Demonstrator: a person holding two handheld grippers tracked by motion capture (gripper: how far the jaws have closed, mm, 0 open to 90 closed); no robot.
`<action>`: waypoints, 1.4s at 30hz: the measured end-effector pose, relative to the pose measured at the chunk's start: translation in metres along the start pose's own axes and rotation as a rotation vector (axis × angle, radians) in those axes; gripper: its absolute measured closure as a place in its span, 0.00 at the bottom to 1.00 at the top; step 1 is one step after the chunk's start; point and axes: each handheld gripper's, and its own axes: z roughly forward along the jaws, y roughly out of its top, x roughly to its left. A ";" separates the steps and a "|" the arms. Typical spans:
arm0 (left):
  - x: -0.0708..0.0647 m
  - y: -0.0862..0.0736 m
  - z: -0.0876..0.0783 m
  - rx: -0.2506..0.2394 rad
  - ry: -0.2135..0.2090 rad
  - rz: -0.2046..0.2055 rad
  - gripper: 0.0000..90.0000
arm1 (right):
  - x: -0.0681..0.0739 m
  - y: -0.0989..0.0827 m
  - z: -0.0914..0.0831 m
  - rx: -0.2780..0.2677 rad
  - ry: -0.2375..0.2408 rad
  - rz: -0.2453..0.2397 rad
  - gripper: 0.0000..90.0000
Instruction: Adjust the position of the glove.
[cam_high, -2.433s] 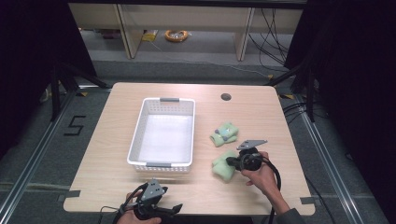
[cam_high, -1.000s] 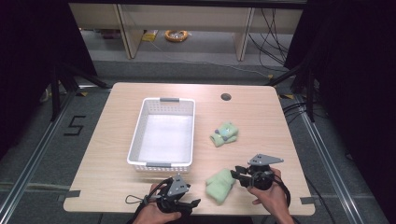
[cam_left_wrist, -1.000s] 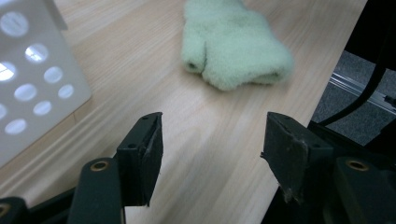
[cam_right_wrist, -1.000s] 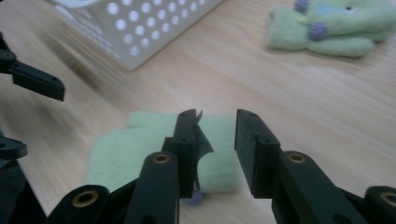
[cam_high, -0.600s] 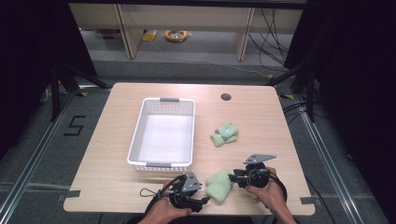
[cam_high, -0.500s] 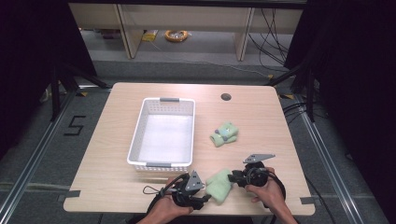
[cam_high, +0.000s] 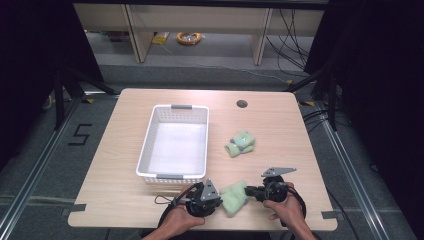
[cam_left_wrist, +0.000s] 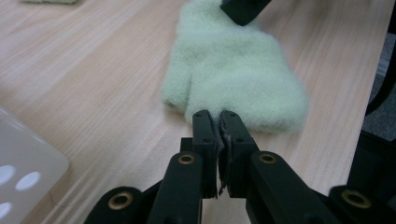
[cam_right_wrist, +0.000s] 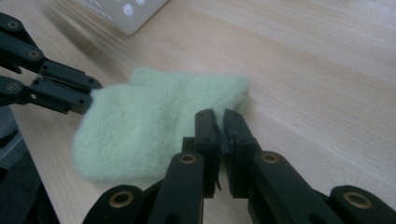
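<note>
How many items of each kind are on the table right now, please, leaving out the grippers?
Pale green fuzzy mittens: 2, one held between the grippers and one lying to the right of the basket.
White plastic baskets: 1.
Total: 3.

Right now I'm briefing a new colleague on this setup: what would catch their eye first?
Probably the pale green fleece mitten at the table's near edge, with the left claw and the right claw both closed at its edges from opposite sides. Next, the white basket at mid-table, and a second green bundle lying to its right.
</note>
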 end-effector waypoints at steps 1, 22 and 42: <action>0.002 0.002 -0.002 -0.015 0.006 0.001 0.96 | 0.005 -0.001 -0.005 -0.043 0.009 0.025 0.96; 0.017 -0.001 0.004 0.002 0.036 -0.030 0.94 | 0.018 -0.027 -0.010 0.001 -0.061 0.088 0.72; 0.008 -0.016 -0.041 -0.048 -0.006 -0.171 0.41 | -0.018 0.041 -0.011 -0.102 -0.203 -0.060 0.53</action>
